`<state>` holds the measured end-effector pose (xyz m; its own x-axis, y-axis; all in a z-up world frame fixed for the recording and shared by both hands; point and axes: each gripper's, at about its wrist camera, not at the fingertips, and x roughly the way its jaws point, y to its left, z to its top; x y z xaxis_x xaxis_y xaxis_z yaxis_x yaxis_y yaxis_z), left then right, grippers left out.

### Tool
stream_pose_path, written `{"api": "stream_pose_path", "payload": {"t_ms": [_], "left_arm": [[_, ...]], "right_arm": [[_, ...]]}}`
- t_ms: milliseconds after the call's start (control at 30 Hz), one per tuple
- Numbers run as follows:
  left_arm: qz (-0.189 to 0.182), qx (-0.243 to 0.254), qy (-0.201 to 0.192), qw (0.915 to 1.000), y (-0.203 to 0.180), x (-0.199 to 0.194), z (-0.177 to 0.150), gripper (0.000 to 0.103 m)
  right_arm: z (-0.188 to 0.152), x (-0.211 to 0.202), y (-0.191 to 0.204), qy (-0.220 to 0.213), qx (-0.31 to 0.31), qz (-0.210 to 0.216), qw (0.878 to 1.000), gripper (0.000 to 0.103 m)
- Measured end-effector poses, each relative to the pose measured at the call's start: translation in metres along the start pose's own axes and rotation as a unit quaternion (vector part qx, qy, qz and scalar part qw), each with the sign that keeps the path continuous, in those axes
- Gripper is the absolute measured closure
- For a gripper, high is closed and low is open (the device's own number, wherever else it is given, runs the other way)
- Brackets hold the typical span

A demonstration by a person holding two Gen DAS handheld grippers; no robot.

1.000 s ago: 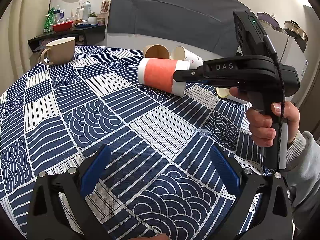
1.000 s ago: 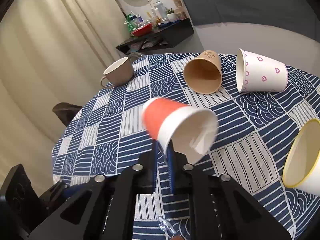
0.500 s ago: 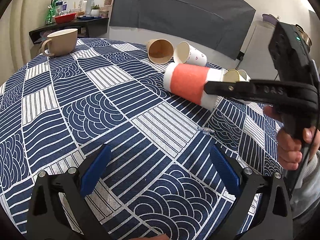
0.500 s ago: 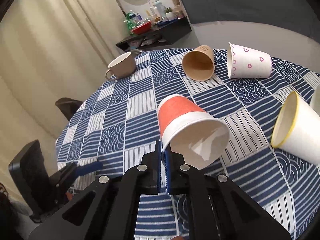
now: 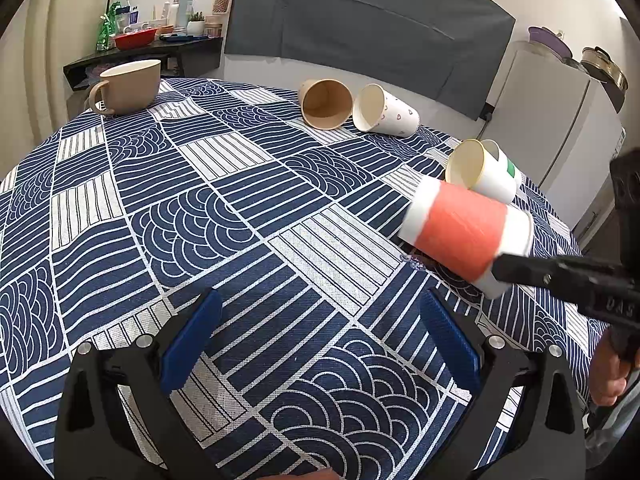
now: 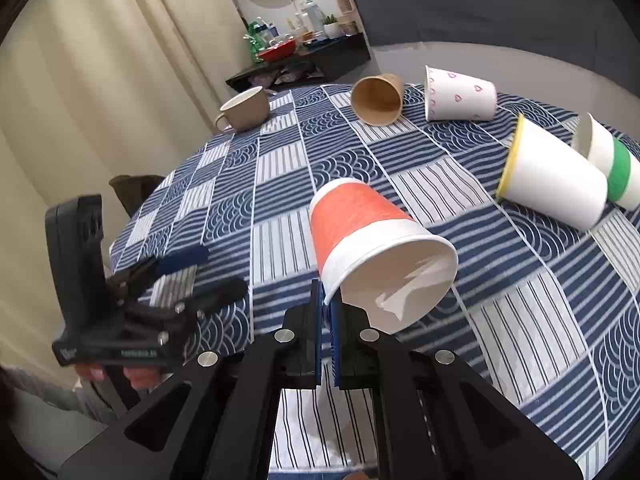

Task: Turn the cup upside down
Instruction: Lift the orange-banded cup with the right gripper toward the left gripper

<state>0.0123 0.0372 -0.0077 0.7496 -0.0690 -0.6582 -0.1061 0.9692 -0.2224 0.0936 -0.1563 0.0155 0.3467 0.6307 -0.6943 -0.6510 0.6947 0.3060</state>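
My right gripper is shut on the rim of an orange-and-white paper cup. It holds the cup above the table, tilted with its mouth toward the camera and its base pointing away. In the left wrist view the same cup hangs at the right, held by the right gripper. My left gripper is open and empty, low over the patterned tablecloth; it also shows in the right wrist view.
Several paper cups lie on their sides: a brown one, a heart-print one, a yellow-rimmed one and a green-banded one. A beige mug stands upright at the far left. A shelf with bottles is behind the table.
My right gripper has carried the orange cup toward the right and nearer the table's near side. The left gripper stays open.
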Motion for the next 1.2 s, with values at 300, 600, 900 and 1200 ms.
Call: {"api": "stream_pose_path", "payload": {"t_ms": [300,600,900,1200], "left_arm": [[0.002,0.005,0.003,1.0,-0.002,0.001,0.001,0.006],[0.001,-0.02,-0.012,0.9997,0.003,-0.002,0.005,0.006],[0.01,-0.06,-0.001,0.9981,0.001,0.001,0.019,0.006],[-0.019,-0.094,0.026,0.9951,-0.032,-0.001,0.043,0.006]], "right_arm": [[-0.015,-0.011,-0.004,-0.012,0.0,-0.007,1.0,0.094],[-0.032,-0.028,-0.011,-0.022,0.007,-0.042,0.999,0.017],[-0.052,-0.055,-0.03,-0.05,0.018,-0.097,0.994,0.011],[-0.067,-0.066,-0.046,-0.065,0.015,-0.123,0.99,0.01]]}}
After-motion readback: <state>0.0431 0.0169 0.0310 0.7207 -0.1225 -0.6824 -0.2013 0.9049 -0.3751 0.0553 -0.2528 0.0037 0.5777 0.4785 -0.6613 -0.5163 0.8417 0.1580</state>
